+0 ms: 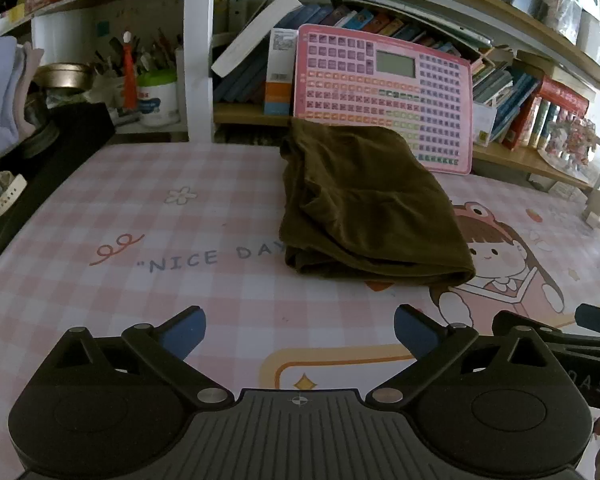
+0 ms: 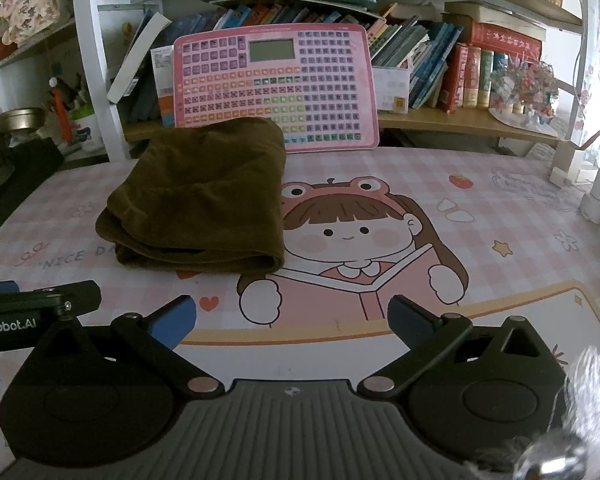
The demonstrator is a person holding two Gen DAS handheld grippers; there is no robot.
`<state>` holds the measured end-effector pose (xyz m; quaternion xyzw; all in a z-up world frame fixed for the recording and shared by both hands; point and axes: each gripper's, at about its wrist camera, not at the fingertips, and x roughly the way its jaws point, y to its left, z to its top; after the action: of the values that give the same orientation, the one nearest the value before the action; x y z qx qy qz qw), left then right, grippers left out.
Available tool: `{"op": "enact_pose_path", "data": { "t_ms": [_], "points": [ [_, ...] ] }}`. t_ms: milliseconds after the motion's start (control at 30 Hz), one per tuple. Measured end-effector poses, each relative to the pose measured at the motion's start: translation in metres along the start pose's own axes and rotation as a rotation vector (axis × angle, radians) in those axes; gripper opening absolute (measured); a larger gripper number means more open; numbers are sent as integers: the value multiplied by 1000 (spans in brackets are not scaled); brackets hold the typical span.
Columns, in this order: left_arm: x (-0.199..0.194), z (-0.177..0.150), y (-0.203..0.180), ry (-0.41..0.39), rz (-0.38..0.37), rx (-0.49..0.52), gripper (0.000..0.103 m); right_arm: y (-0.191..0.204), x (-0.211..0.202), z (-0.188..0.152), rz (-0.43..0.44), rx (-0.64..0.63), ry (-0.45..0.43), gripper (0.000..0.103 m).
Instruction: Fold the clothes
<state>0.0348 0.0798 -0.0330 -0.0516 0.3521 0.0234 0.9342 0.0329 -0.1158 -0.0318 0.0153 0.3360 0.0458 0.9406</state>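
Note:
An olive-brown garment (image 1: 364,204) lies folded into a thick rectangle on the pink checked table mat (image 1: 140,216). It also shows in the right wrist view (image 2: 204,200), left of the cartoon girl print. My left gripper (image 1: 300,332) is open and empty, held back from the garment's near edge. My right gripper (image 2: 292,320) is open and empty, also short of the garment and to its right. Each gripper's side shows at the edge of the other's view.
A pink keyboard toy (image 1: 384,96) leans on the bookshelf just behind the garment. Books (image 2: 440,64) fill the shelf. A black box with a watch (image 1: 0,196) sits at the left. White chargers (image 2: 592,196) lie at the right edge.

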Motion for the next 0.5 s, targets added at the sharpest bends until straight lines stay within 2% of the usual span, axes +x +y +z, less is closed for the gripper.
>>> {"op": "enact_pose_path", "data": {
  "t_ms": [500],
  "points": [
    [0,-1,0,8,9,2,102,1,0,-1,-2,1,12,103]
  ]
}}
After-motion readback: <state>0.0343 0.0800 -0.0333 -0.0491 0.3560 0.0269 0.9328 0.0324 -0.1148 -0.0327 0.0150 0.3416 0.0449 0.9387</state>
